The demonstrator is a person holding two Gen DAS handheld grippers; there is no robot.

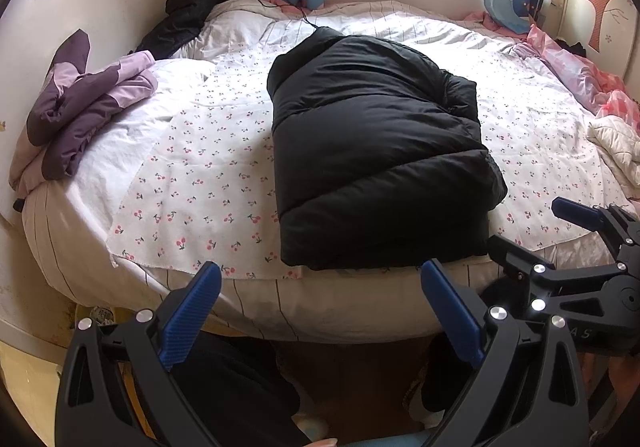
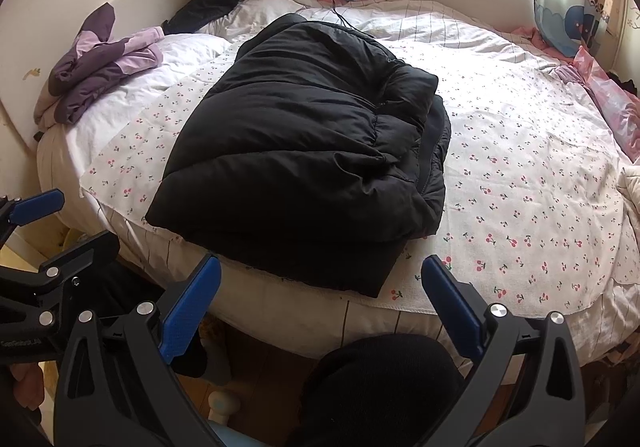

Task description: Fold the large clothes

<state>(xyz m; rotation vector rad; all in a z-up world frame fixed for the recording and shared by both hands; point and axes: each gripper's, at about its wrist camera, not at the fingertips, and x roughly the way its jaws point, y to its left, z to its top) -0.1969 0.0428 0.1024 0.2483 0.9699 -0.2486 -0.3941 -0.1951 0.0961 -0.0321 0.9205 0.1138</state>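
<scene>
A folded black jacket point(image 1: 376, 151) lies on the cherry-print bed point(image 1: 192, 183); a purple jacket point(image 1: 84, 103) sits beside it. Both grippers' fingers point(image 1: 192, 311) point(image 2: 452, 307) gape empty.

Your bed point(image 1: 280, 311) carries a cherry-print sheet point(image 1: 192, 183); on it lies the folded black puffer jacket point(image 1: 372, 151), reaching the near edge. A purple jacket point(image 1: 84, 103) is bunched at the left side, another dark garment point(image 1: 192, 11) heaped in the far-left corner.
</scene>
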